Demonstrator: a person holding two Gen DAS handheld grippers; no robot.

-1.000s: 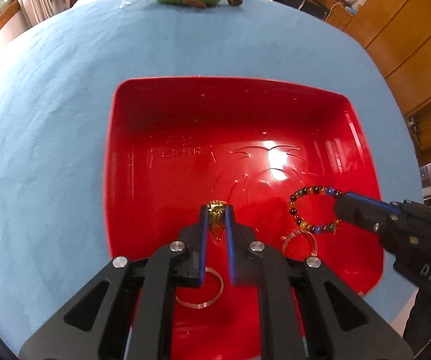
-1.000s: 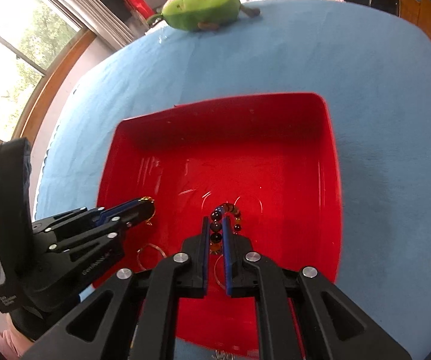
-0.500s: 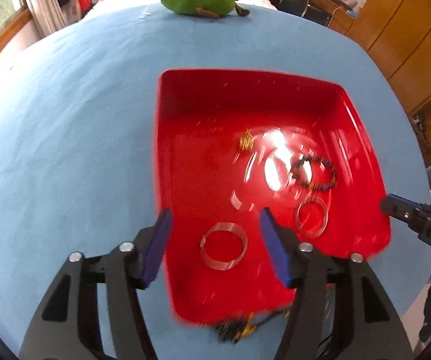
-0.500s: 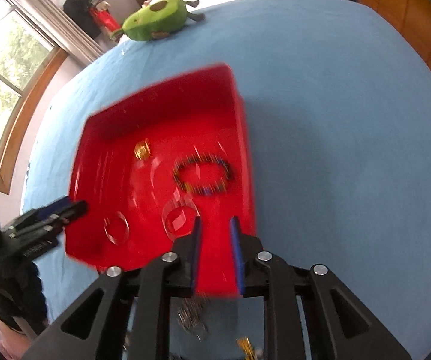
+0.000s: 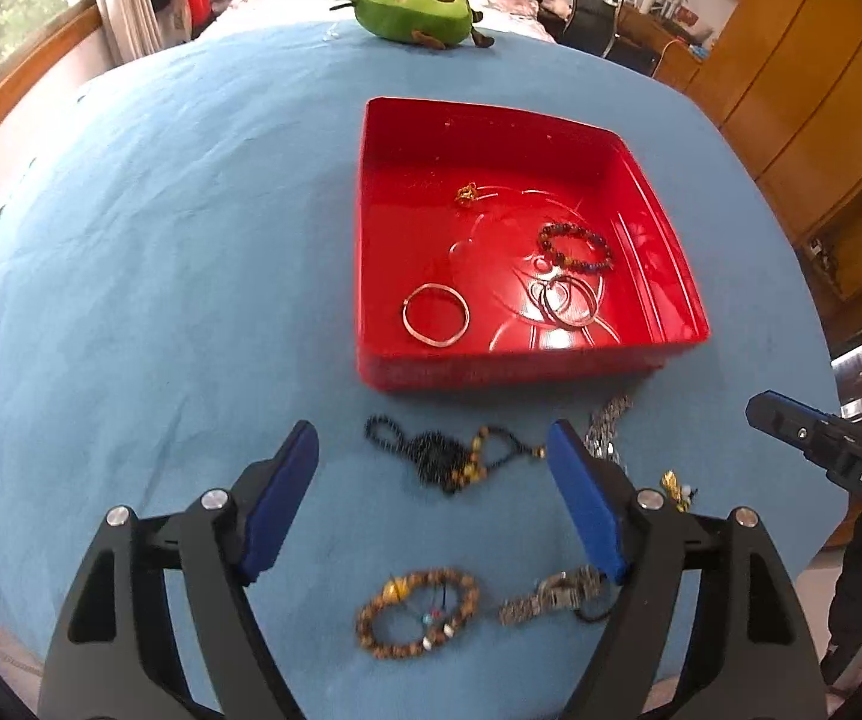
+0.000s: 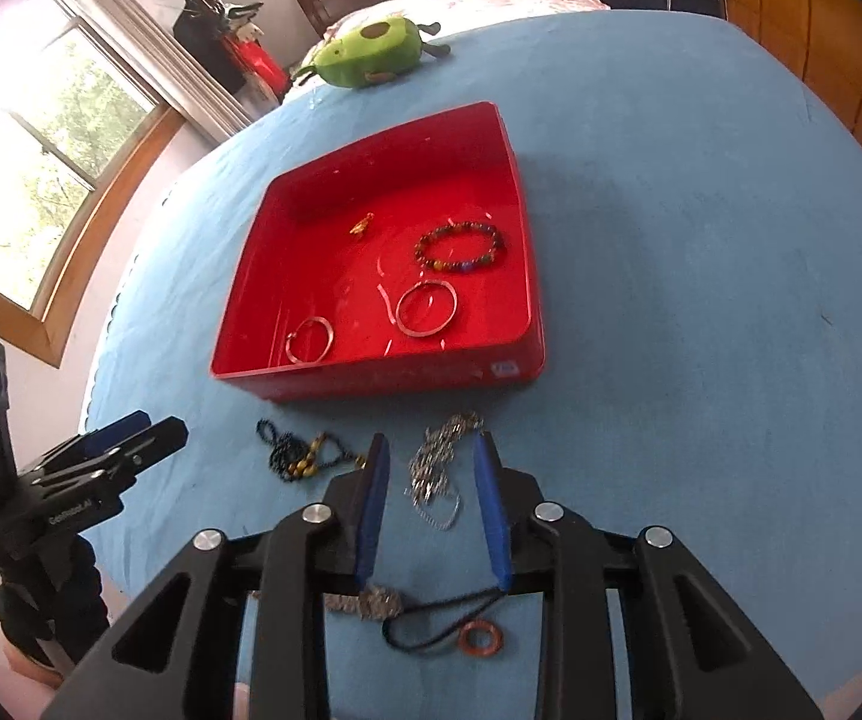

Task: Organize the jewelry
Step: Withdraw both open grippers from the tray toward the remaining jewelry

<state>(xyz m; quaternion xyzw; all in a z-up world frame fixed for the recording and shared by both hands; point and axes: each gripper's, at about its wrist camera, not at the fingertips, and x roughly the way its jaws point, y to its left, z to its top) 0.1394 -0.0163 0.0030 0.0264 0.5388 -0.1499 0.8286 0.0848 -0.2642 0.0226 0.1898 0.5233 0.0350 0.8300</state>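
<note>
Four pieces in the red box point(image 5: 527, 360); necklaces point(image 5: 449, 459) and bracelet point(image 5: 416, 612) left outside. Left gripper point(image 5: 431, 468) and right gripper point(image 6: 431, 468) just opening, empty.

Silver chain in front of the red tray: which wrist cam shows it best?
Right wrist. The silver chain lies in full view on the blue cloth, seen between the open fingers of the right gripper. In the left wrist view only part of it shows; the left gripper finger covers the rest.

tray point(image 5: 680, 258): glossy red plastic | tablecloth point(image 5: 161, 240): matt blue cloth
</note>
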